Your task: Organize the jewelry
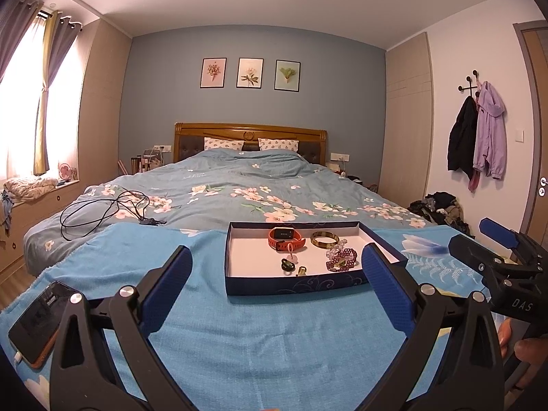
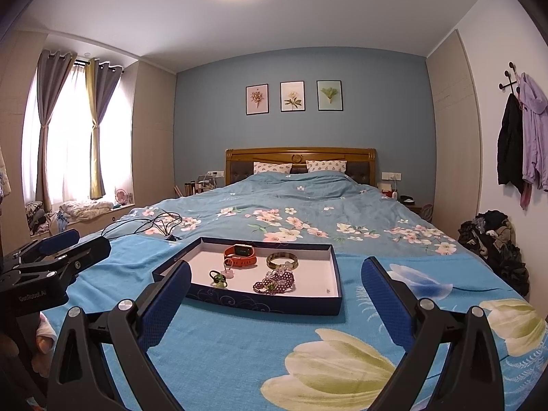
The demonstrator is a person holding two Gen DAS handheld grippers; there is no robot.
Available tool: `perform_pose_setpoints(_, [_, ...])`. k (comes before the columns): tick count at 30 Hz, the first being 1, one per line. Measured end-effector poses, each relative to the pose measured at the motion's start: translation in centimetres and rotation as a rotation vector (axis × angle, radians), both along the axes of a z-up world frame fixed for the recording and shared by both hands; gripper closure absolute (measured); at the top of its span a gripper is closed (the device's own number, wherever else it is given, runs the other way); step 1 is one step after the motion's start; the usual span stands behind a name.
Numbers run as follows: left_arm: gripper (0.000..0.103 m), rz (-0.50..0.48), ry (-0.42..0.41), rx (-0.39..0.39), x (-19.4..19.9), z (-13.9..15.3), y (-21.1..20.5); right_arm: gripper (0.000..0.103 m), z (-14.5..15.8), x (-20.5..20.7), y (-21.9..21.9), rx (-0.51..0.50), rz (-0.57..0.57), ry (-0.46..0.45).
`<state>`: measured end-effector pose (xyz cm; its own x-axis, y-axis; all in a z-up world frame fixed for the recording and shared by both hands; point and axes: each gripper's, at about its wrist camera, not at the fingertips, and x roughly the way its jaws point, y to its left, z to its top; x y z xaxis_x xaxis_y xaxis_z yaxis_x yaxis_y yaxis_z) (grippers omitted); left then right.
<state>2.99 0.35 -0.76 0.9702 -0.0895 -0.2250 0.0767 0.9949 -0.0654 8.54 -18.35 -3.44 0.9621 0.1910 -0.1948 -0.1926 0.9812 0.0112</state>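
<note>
Both grippers hover level above the foot of the bed [image 2: 308, 205], side by side and aimed toward the headboard. The left gripper [image 1: 275, 284] has its jaws spread wide and grips nothing; the right gripper [image 2: 275, 291] is likewise wide apart and grips nothing. Each shows at the edge of the other's view (the right one with a thumb below its handle).

A bright blue blanket [image 1: 239, 335] covers this end of the bed, and on it sits a shallow dark blue tray [image 1: 294, 286] with a white floor. Inside lie an orange watch [image 1: 286, 238] at the back, a gold bangle [image 1: 324, 239] just beside it to the right, a dark purple bead bracelet [image 1: 342, 260] nearer the front, and a small dark green ring [image 1: 287, 264] toward the middle.

The tray lies ahead of both grippers, beyond the fingertips: centred between the left jaws, and nearer the left finger in the right view. A phone [image 1: 37, 322] rests on the blanket at far left.
</note>
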Motion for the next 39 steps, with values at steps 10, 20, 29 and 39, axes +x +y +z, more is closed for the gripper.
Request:
perform_pose_setpoints(10, [0.006,0.0,-0.006,0.006,0.03,0.2,-0.36,0.007,0.12,0.13,-0.12,0.002,0.002,0.0])
perform_pose_setpoints(20, [0.006,0.004,-0.014,0.005,0.0,0.16,-0.44,0.007,0.06,0.14,-0.03,-0.002,0.001,0.002])
perform_pose_setpoints(29, [0.006,0.003,-0.015,0.005,-0.08,0.14,-0.41,0.007,0.1,0.27,-0.01,-0.002,0.002,0.005])
perform_pose_setpoints(39, [0.006,-0.001,-0.015,0.005,-0.15,0.24,-0.55,0.007,0.12,0.3,-0.13,0.003,0.003,0.001])
